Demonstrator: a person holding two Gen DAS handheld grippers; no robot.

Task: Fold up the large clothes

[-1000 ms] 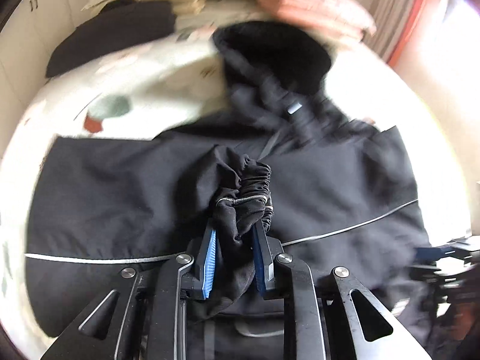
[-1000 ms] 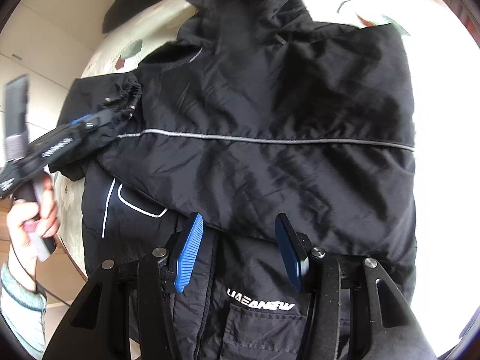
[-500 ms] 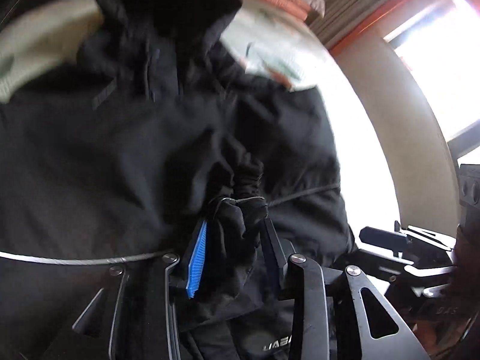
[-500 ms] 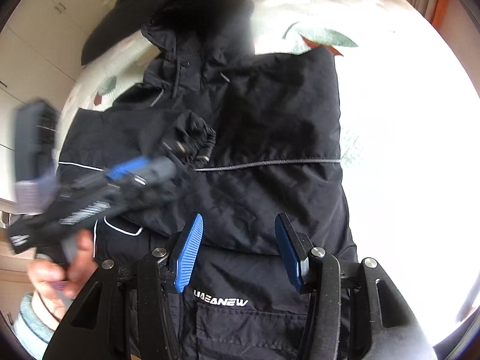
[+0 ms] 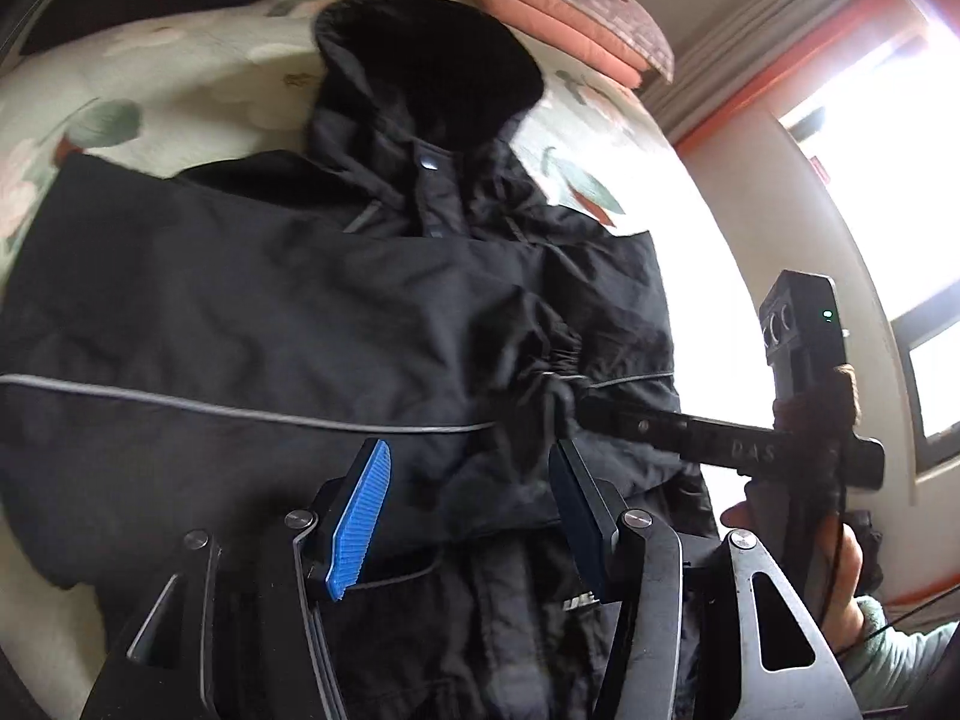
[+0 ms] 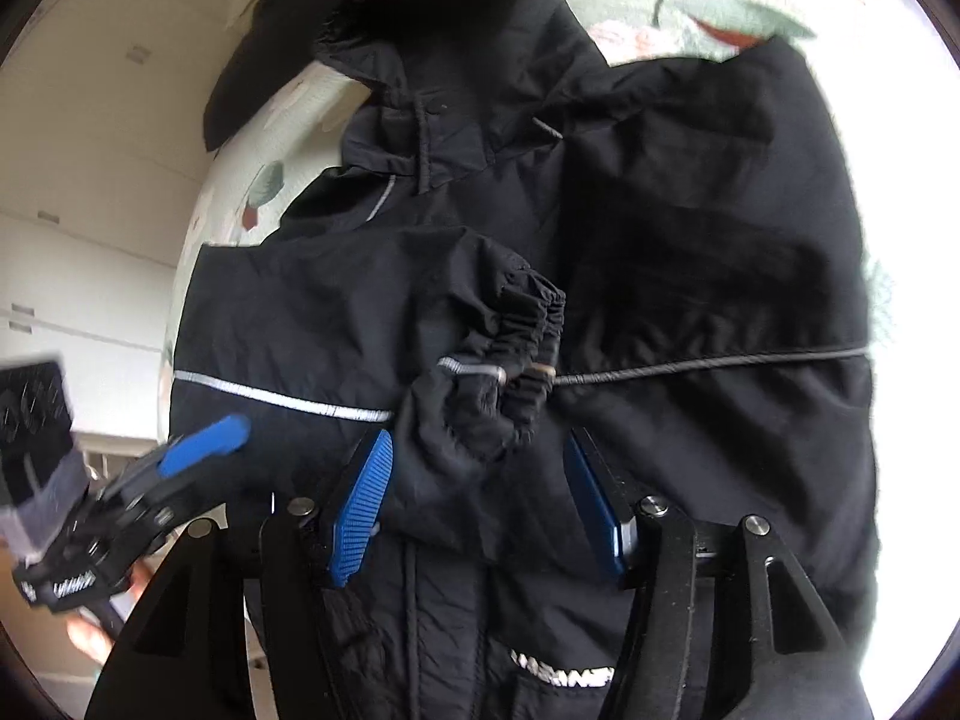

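Observation:
A large black hooded jacket (image 5: 270, 312) with a thin reflective stripe lies spread on a floral bedspread (image 5: 120, 78); it also fills the right wrist view (image 6: 690, 276). Its left sleeve is folded across the chest, the elastic cuff (image 6: 516, 354) lying near the middle. My left gripper (image 5: 468, 504) is open and empty, just above the jacket below the cuff (image 5: 552, 372). My right gripper (image 6: 480, 492) is open over the sleeve, with the cuff just beyond its fingertips. The right gripper shows in the left wrist view (image 5: 576, 405), its tip at the cuff.
Folded pink bedding (image 5: 570, 18) lies beyond the hood (image 5: 432, 60). A dark garment (image 6: 264, 72) lies at the bed's far left. Cupboards (image 6: 78, 180) stand left, a bright window (image 5: 888, 120) right. The left gripper (image 6: 204, 444) appears blurred at the left of the right wrist view.
My left gripper has opened and let go of the sleeve cuff, which now lies on the jacket's chest. My right gripper has moved in close to the cuff.

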